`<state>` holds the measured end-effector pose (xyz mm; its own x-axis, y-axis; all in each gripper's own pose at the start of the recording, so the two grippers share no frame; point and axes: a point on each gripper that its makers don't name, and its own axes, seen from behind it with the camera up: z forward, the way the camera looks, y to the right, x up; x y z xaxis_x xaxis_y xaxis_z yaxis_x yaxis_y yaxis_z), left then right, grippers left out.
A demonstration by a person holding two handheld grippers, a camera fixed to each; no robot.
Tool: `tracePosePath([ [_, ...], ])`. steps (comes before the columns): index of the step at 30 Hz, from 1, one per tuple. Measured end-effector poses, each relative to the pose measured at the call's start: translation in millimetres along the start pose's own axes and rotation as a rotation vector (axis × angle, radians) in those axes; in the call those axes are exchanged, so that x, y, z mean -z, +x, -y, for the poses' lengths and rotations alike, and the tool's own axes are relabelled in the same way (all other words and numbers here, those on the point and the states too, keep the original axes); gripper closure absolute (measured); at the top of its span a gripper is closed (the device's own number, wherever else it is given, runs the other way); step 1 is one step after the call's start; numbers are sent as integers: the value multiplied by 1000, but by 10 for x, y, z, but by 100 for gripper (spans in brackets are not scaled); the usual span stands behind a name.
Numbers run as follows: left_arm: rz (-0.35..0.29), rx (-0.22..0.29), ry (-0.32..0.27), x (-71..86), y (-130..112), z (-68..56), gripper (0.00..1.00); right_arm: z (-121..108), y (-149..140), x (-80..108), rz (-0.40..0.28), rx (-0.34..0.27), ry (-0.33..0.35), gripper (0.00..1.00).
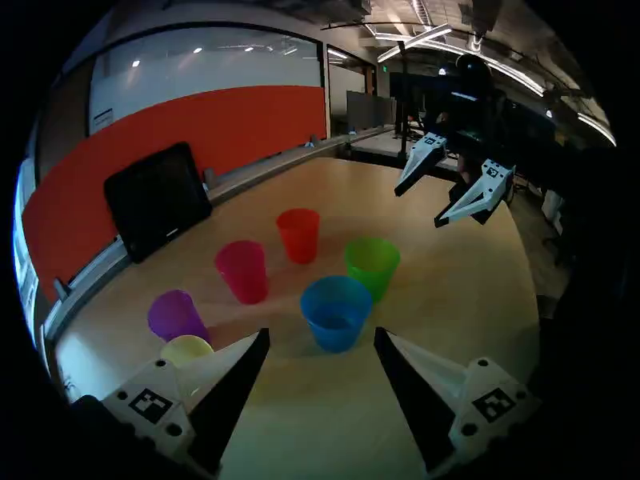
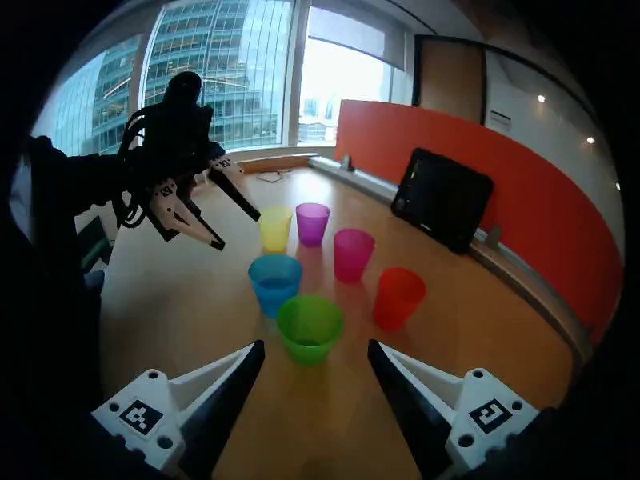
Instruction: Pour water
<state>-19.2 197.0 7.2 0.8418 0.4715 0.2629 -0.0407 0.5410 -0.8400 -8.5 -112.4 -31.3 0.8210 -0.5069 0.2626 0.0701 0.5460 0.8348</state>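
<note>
Several plastic cups stand on a wooden table (image 1: pixel 448 280). In the left gripper view a blue cup (image 1: pixel 335 313) holding water sits straight ahead of my open left gripper (image 1: pixel 322 346); around it are a green cup (image 1: pixel 372 266), orange cup (image 1: pixel 298 234), pink cup (image 1: pixel 242 271), purple cup (image 1: pixel 175 314) and yellow cup (image 1: pixel 186 351). My right gripper (image 1: pixel 437 208) hangs open above the far side. In the right gripper view the green cup (image 2: pixel 310 328) is nearest my open right gripper (image 2: pixel 316 352), with the blue cup (image 2: pixel 275 283) behind it and the left gripper (image 2: pixel 238 231) open over the table.
A black tablet-like panel (image 1: pixel 157 200) leans against the orange wall (image 1: pixel 200 128) at the table's edge, also the panel (image 2: pixel 442 198) in the right gripper view. Large windows (image 2: pixel 232 72) lie beyond. A dark-sleeved arm (image 2: pixel 72 184) holds the left gripper. Bare tabletop surrounds the cups.
</note>
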Motion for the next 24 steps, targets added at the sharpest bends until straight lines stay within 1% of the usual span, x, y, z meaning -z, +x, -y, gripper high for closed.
tracePosePath([
  [8, 22, 3, -20, -157, -78, -35, 3, 25, -90, -137, 17, 1, 20, 0],
  [15, 42, 16, -37, -307, -144, -54, 3, 12, -146, -255, 30, 1, 30, 0],
  [24, 62, 20, -56, -461, -198, -75, 3, 9, -198, -434, 42, -1, 43, 0],
])
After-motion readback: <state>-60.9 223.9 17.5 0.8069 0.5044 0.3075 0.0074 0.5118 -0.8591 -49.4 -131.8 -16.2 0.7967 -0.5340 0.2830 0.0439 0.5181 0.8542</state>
